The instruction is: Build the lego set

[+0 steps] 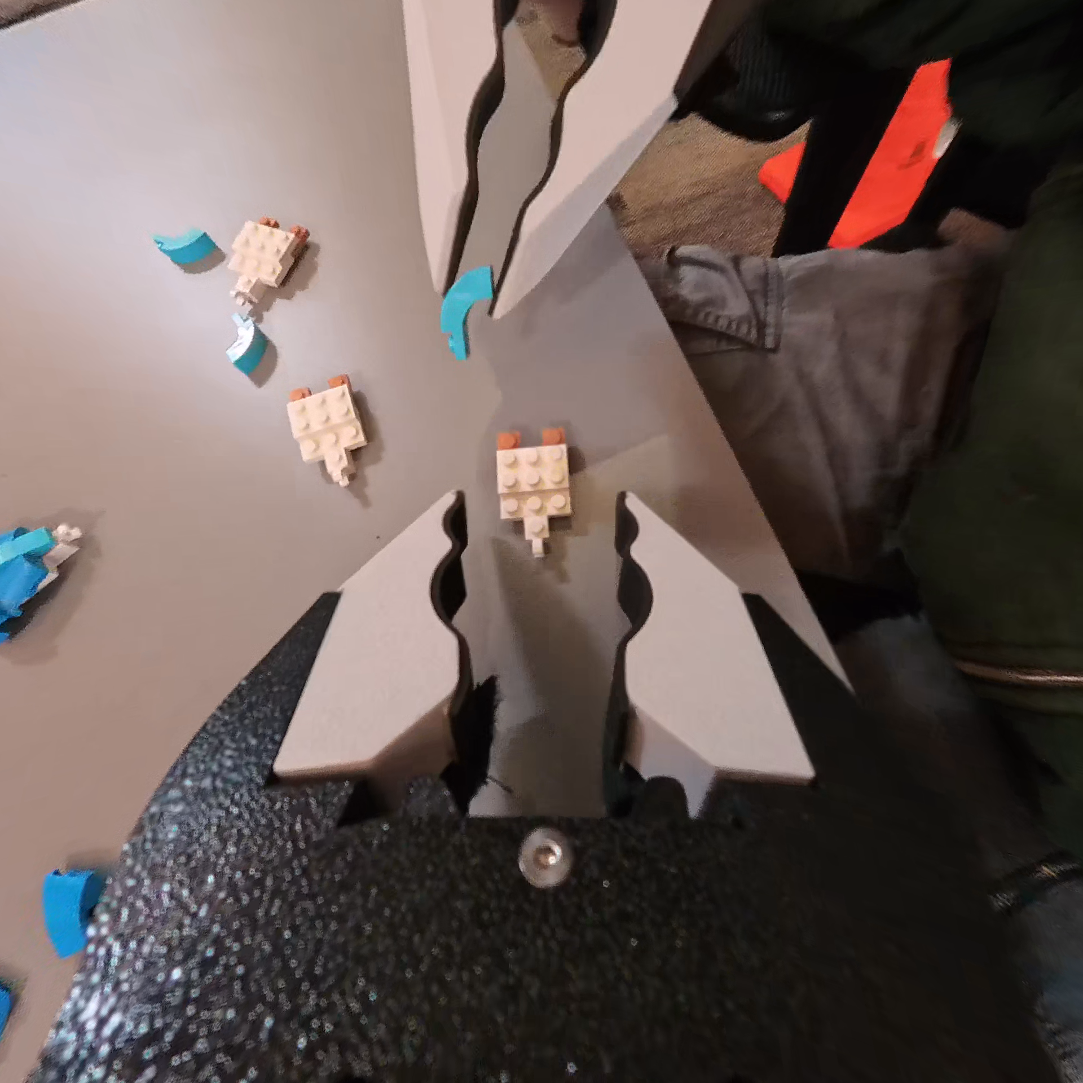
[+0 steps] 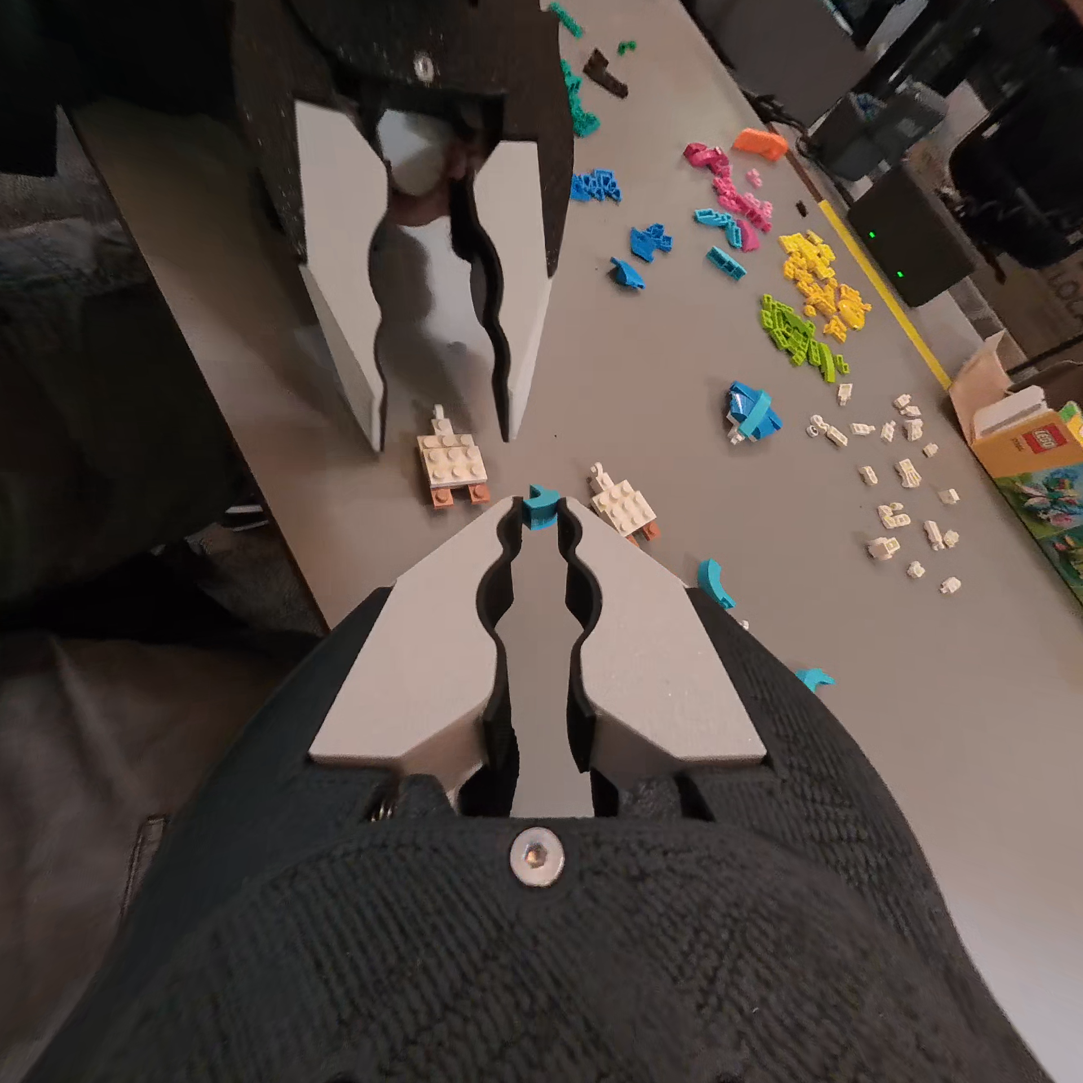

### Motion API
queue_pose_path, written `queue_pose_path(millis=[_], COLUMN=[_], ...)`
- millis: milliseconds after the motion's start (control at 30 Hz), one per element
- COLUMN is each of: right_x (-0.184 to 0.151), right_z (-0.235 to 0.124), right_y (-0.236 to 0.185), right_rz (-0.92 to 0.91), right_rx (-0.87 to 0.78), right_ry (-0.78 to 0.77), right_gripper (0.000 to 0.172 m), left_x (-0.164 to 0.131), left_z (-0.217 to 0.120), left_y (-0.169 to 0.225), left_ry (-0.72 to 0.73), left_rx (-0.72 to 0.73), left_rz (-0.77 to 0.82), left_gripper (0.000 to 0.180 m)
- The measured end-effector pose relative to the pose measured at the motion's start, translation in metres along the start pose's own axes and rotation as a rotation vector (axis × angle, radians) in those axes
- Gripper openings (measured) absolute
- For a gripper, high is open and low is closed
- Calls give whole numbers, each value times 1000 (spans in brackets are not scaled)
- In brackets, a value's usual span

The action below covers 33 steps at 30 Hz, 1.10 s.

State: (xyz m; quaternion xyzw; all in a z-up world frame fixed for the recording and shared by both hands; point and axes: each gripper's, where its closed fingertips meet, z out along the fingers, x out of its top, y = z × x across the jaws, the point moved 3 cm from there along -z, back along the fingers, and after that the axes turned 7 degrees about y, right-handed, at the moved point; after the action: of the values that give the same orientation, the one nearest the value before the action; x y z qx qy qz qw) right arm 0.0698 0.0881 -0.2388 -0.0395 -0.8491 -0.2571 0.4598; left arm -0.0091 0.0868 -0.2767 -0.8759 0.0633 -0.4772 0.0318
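Observation:
My left gripper is open over the grey table. A white brick assembly with two brown feet lies flat with its narrow end between the fingertips, and there is a gap on each side. My right gripper is shut on a small teal curved brick, pinched at the very tips just above the table. The left wrist view shows the right gripper coming in from the top with the teal brick hanging from its tips. The right wrist view shows the open left gripper over the same assembly.
Two more white assemblies and loose teal curved bricks lie to the left. A blue build, sorted piles of yellow, green, pink and white bricks, and a box lie farther off. The table edge is near. The tips of one gripper are about 6 cm away from the tips of the other.

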Motion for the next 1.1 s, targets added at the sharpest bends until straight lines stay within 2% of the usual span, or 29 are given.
queue_pose_path(millis=[33,267,467,600,667,833,1100], right_x=[-1,3,4,25,38,52,55], right_z=[0,0,-1,-8,-14,-17,-15], right_y=[0,-2,-8,-10,-10,-11,-19], right_rz=[0,-26,-130,-198,-210,-283,-332], right_rx=[-5,-5,27,74,105,149,177], right_ry=[13,100,182,308,376,408,406], right_gripper=[11,11,11,11,11,11,11], left_x=[-1,0,-2,28,31,42,44], left_z=[2,10,5,-14,-21,-30,-34], left_y=[-1,-2,-11,-3,-3,2,9], left_ry=[-11,-8,2,247,300,418,456], left_rx=[14,15,30,-203,-270,-419,-536], left_rz=[2,-42,-146,-412,-479,-587,-637], left_gripper=[49,23,23,23,23,23,23])
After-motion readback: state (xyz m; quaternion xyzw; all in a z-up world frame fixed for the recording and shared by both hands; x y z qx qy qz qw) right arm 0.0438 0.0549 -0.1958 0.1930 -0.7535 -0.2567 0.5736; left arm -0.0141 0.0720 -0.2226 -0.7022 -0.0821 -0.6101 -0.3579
